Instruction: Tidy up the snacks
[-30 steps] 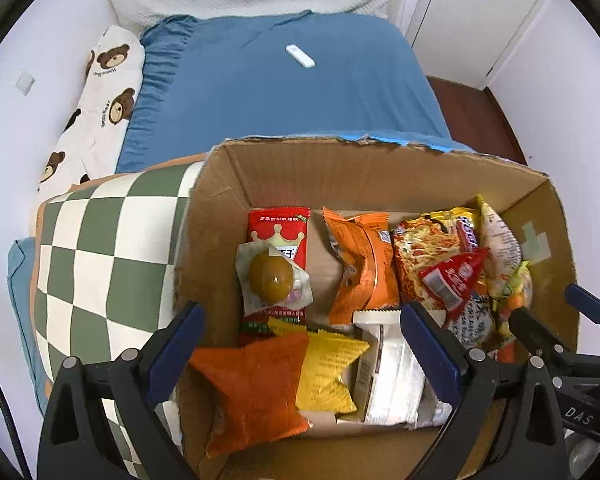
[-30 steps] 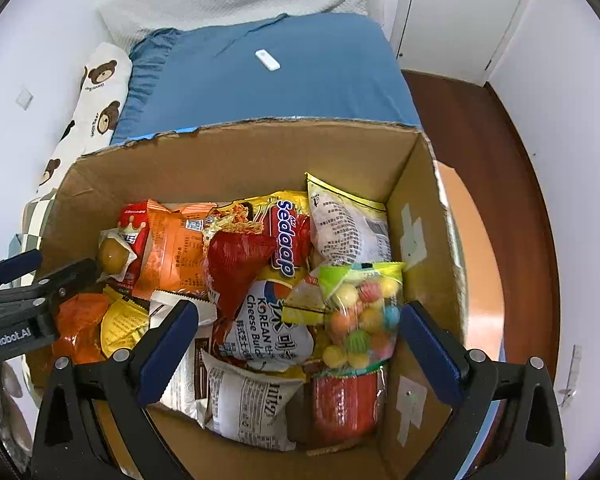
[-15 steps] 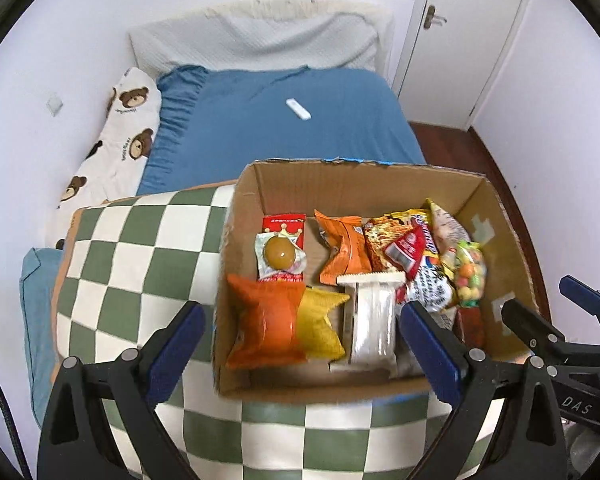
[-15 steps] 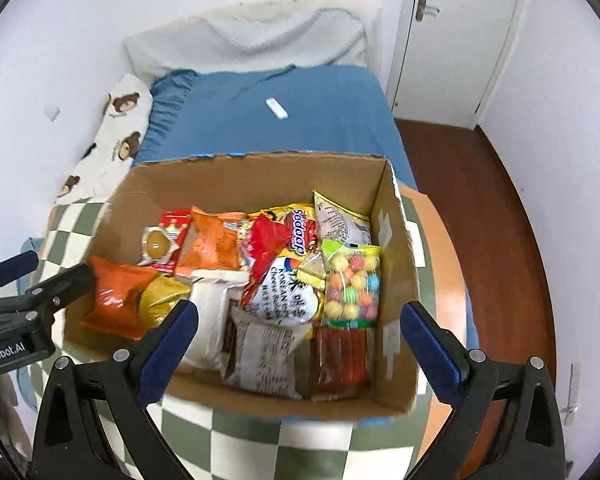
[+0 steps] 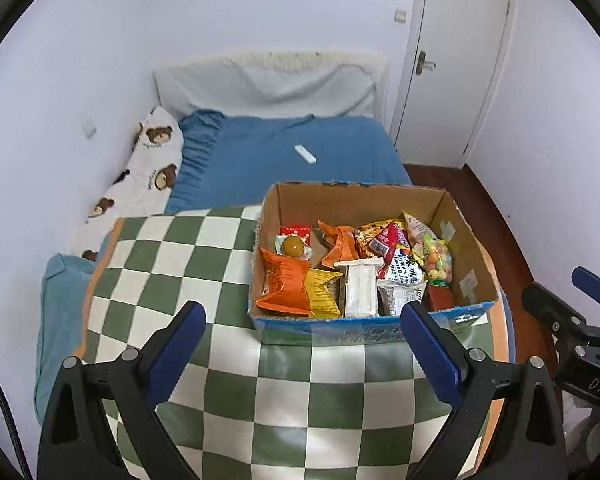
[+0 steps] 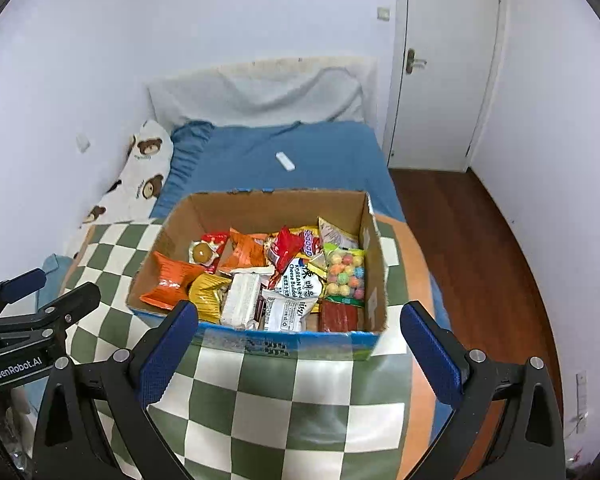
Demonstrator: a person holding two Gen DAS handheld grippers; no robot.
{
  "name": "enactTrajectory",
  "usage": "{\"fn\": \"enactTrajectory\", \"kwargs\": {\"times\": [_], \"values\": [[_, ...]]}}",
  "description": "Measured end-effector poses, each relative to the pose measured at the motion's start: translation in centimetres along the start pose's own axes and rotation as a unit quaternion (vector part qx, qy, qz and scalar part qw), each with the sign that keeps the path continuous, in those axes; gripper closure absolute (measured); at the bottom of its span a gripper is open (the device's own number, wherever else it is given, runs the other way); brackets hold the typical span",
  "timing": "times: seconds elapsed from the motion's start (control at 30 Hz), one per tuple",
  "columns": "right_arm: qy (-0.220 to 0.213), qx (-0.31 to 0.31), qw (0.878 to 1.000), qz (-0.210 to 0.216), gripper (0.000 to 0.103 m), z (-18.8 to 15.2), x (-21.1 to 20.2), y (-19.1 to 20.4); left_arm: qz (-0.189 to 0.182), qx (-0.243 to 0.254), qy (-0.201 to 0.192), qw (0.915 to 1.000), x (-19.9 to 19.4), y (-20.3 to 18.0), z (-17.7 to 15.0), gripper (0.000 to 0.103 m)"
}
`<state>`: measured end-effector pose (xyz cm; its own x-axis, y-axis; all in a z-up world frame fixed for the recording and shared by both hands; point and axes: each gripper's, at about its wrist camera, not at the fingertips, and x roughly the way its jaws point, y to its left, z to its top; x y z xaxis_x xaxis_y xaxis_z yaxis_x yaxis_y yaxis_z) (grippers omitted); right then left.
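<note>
In the left wrist view, the left gripper [image 5: 302, 338] is spread wide with nothing between its blue-padded fingers [image 5: 178, 350], and it touches nothing. It hangs above a green-and-white checkered cloth [image 5: 188, 268], back from the near wall of an open cardboard box [image 5: 364, 330] that sits on the cloth. The box is full of snacks: an orange puffed bag [image 5: 286, 286] in the near left corner, a yellow packet [image 5: 322, 290] just beside it, a white wrapped bar [image 5: 360, 290] next along, a sealed braised egg [image 5: 293, 247] behind the orange bag, and a clear bag of coloured candy balls [image 5: 436, 258] toward the right wall. The right gripper [image 5: 568, 292] shows at the right edge, also spread apart and empty. Behind the box lies a blue bed [image 5: 284, 160] with a small white remote [image 5: 305, 154] on it.

In the right wrist view, the right gripper [image 6: 298, 340] is likewise wide open, empty, and clear of everything, poised over the checkered cloth [image 6: 284, 400] just short of the box's near wall [image 6: 284, 342]. Inside, the orange puffed bag [image 6: 172, 280] lies at the left, the white wrapped bar [image 6: 242, 300] near the middle, a Korean cheese noodle pack [image 6: 302, 280] beside it, the candy balls [image 6: 346, 272] to the right, and a dark red packet [image 6: 340, 316] in the near right corner. The left gripper [image 6: 40, 296] enters from the left edge, its fingers apart and holding nothing.
</note>
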<state>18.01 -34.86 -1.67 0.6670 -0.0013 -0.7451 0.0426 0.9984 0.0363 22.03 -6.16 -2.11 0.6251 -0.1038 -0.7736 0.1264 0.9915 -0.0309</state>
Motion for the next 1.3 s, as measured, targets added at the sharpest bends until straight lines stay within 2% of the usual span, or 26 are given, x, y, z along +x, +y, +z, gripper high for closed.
{"fn": "enactTrajectory", "kwargs": {"times": [0.37, 0.67, 0.93, 1.3], "values": [[-0.057, 0.002, 0.998, -0.001, 0.000, -4.0, -9.5, 0.0, 0.000, 0.001, -0.043, 0.9991, -7.6, -0.5, -4.0, 0.003], [-0.092, -0.011, 0.996, -0.002, 0.000, -5.5, -14.4, 0.7, 0.007, 0.006, -0.074, 0.9972, -11.5, -1.1, -5.1, 0.003], [-0.095, -0.011, 0.995, -0.003, 0.000, -5.7, -15.2, 0.6, 0.008, 0.000, -0.078, 0.9969, -12.2, -1.0, -5.7, 0.003], [-0.079, -0.009, 0.997, 0.000, 0.000, -6.2, -13.2, 0.6, 0.018, -0.007, -0.074, 0.9971, -11.0, -1.2, -5.7, 0.003]]}}
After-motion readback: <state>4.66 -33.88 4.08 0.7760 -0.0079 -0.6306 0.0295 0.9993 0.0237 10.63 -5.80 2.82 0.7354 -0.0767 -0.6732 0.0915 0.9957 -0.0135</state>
